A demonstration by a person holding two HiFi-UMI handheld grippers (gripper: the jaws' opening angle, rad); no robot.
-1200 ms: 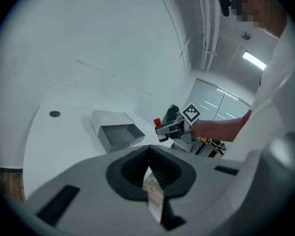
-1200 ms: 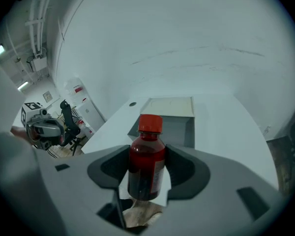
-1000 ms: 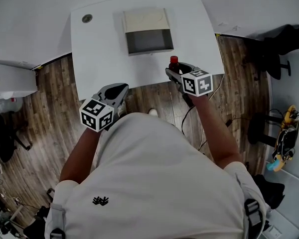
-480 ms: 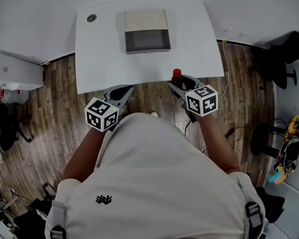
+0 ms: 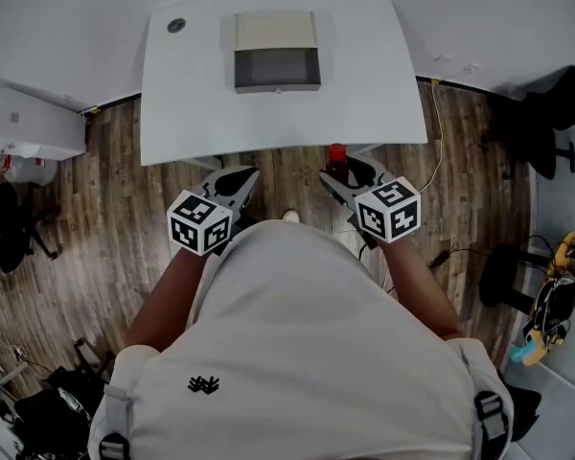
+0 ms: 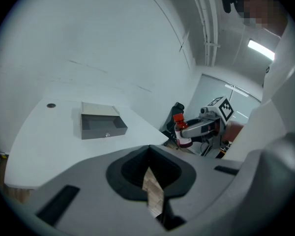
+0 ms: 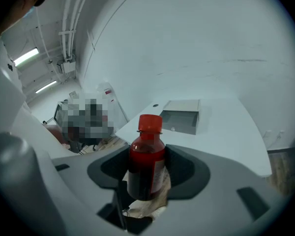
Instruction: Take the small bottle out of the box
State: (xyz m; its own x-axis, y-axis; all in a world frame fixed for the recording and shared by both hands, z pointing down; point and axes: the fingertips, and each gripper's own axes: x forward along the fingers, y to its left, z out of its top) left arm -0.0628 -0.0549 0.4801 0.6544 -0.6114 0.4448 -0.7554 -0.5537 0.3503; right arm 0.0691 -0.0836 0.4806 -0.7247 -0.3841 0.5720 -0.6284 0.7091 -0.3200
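- Two grippers hang above the floor (image 5: 105,199), just short of the near edge of the table (image 5: 192,103), one in each of the person's hands.
- The right gripper (image 7: 146,154) has its jaws set wide and clamped on the lower body of the bottle (image 7: 145,166), which stands upright between them.
- The bottle is small, with red liquid, a red cap and a pale label. It is out of the box (image 5: 277,65) and off the table, held in the air beside the near edge.
- The left gripper (image 6: 148,149) has its jaws together with nothing between them. Only a slit behind the tips shows the floor.
- The box is grey and open, with its pale lid tipped back. It sits at the far middle of the table, well apart from both grippers.
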